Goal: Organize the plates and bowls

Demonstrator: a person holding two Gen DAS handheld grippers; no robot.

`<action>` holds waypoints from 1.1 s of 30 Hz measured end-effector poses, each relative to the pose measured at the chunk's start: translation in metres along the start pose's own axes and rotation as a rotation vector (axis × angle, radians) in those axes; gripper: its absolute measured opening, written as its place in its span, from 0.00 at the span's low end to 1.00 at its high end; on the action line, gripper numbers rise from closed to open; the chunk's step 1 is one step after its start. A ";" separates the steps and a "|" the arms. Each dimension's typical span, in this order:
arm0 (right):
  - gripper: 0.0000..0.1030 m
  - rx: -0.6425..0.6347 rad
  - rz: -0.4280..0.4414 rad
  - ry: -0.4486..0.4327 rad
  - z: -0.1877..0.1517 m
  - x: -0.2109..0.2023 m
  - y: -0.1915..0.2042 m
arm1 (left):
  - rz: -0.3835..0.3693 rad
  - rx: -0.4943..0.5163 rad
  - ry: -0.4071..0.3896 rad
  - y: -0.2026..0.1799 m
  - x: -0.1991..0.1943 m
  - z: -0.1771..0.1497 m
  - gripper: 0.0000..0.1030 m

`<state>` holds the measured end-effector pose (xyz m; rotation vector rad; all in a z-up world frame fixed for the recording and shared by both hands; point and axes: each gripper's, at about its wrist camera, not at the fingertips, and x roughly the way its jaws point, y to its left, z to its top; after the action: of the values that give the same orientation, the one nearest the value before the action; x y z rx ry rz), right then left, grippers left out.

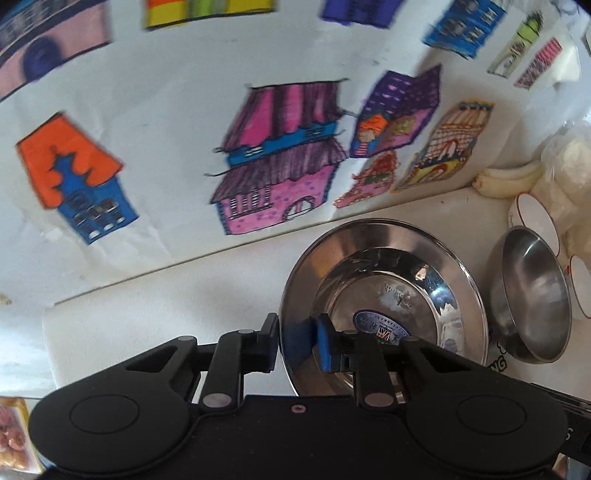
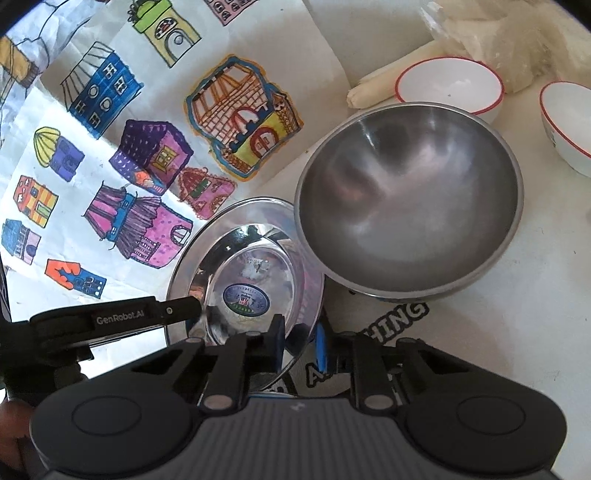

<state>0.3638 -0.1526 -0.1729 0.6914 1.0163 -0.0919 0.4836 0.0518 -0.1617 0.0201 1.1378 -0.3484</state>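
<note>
The steel plate (image 1: 384, 295) with the blue oval sticker in its middle sat right at the tips of both grippers, on the white tabletop (image 2: 517, 314). The left gripper (image 1: 297, 341) had its blue-padded fingers pinched on the plate's near-left rim, one finger outside, one inside the dish. The right gripper (image 2: 300, 341) was clamped the same way on the plate's near-right edge, rim caught between its fingers. In the right wrist view you could see the left gripper's arm coming in from the left and touching the rim.

Just ahead and to the right of the right gripper was a big steel bowl (image 2: 410, 199), its edge overlapping the plate's far-right side. Further ahead of that, two white bowls with red rims (image 2: 448, 86) stood near some pale rolled things and a crinkly plastic bag (image 2: 491, 33). Ahead and left of both grippers lay a sheet of paper (image 1: 177, 122) covered in colourful house drawings.
</note>
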 end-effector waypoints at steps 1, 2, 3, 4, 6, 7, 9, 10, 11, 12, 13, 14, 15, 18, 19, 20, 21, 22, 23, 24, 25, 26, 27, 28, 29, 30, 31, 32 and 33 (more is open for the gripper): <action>0.18 -0.005 0.003 0.003 0.000 0.000 0.000 | 0.001 -0.001 -0.006 0.002 -0.003 -0.002 0.22; 0.18 -0.012 0.003 0.004 0.000 0.000 0.001 | 0.004 -0.001 -0.014 0.003 -0.006 -0.003 0.22; 0.18 -0.020 0.004 0.004 -0.001 0.001 0.003 | 0.005 -0.001 -0.021 0.004 -0.008 -0.003 0.22; 0.18 -0.026 0.006 0.004 -0.002 0.001 0.004 | 0.007 -0.006 -0.027 0.006 -0.011 -0.004 0.22; 0.18 -0.033 0.014 0.002 -0.003 0.001 0.006 | 0.010 -0.022 -0.044 0.011 -0.019 -0.006 0.22; 0.18 -0.038 0.022 -0.002 -0.004 0.000 0.007 | 0.015 -0.025 -0.055 0.013 -0.022 -0.007 0.22; 0.18 -0.054 0.035 -0.011 -0.004 -0.001 0.011 | 0.032 -0.028 -0.071 0.016 -0.026 -0.006 0.22; 0.18 -0.062 0.046 -0.016 -0.004 -0.002 0.015 | 0.038 -0.038 -0.079 0.018 -0.029 -0.006 0.22; 0.18 -0.069 0.052 -0.019 -0.003 -0.003 0.018 | 0.041 -0.051 -0.087 0.020 -0.031 -0.006 0.22; 0.18 -0.081 0.056 -0.024 -0.002 -0.004 0.021 | 0.044 -0.061 -0.094 0.021 -0.034 -0.006 0.22; 0.18 -0.095 0.059 -0.028 0.000 -0.004 0.024 | 0.046 -0.071 -0.102 0.023 -0.038 -0.006 0.22; 0.18 -0.105 0.063 -0.030 0.001 -0.005 0.027 | 0.046 -0.079 -0.109 0.023 -0.041 -0.007 0.21; 0.18 -0.113 0.068 -0.031 0.002 -0.006 0.029 | 0.046 -0.084 -0.113 0.024 -0.046 -0.009 0.21; 0.18 -0.139 0.077 -0.035 0.005 -0.015 0.033 | 0.041 -0.082 -0.129 0.019 -0.059 -0.015 0.21; 0.18 -0.149 0.080 -0.036 0.005 -0.020 0.034 | 0.038 -0.078 -0.134 0.016 -0.064 -0.019 0.21; 0.18 -0.160 0.083 -0.036 0.005 -0.025 0.034 | 0.035 -0.077 -0.137 0.014 -0.068 -0.023 0.21; 0.18 -0.169 0.086 -0.034 0.004 -0.030 0.034 | 0.031 -0.078 -0.137 0.011 -0.072 -0.027 0.21; 0.18 -0.180 0.090 -0.030 0.003 -0.036 0.033 | 0.027 -0.079 -0.134 0.008 -0.075 -0.032 0.21; 0.18 -0.190 0.093 -0.025 0.003 -0.042 0.031 | 0.021 -0.083 -0.132 0.005 -0.078 -0.037 0.21; 0.18 -0.200 0.096 -0.019 0.003 -0.047 0.031 | 0.016 -0.086 -0.128 0.003 -0.081 -0.042 0.21; 0.18 -0.212 0.097 -0.013 0.002 -0.052 0.029 | 0.012 -0.090 -0.125 0.000 -0.084 -0.047 0.21; 0.18 -0.223 0.097 -0.007 0.000 -0.057 0.027 | 0.010 -0.094 -0.123 -0.003 -0.086 -0.052 0.21; 0.18 -0.235 0.098 -0.001 -0.001 -0.062 0.026 | 0.008 -0.100 -0.120 -0.006 -0.089 -0.058 0.21; 0.18 -0.248 0.098 0.006 -0.003 -0.067 0.023 | 0.006 -0.106 -0.118 -0.008 -0.093 -0.064 0.21; 0.18 -0.260 0.097 0.013 -0.005 -0.071 0.022 | 0.003 -0.113 -0.115 -0.010 -0.095 -0.069 0.21; 0.19 -0.274 0.097 0.020 -0.007 -0.076 0.020 | 0.000 -0.123 -0.110 -0.012 -0.096 -0.074 0.21; 0.19 -0.286 0.097 0.029 -0.009 -0.080 0.019 | -0.003 -0.133 -0.104 -0.014 -0.096 -0.080 0.21; 0.19 -0.293 0.098 0.038 -0.011 -0.083 0.017 | -0.004 -0.142 -0.098 -0.017 -0.097 -0.086 0.21; 0.19 -0.301 0.098 0.049 -0.013 -0.086 0.015 | -0.003 -0.151 -0.092 -0.018 -0.098 -0.093 0.21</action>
<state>0.3131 -0.1533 -0.1006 0.4686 1.0153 0.1620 0.3597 0.0782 -0.1117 -0.1295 1.0704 -0.2630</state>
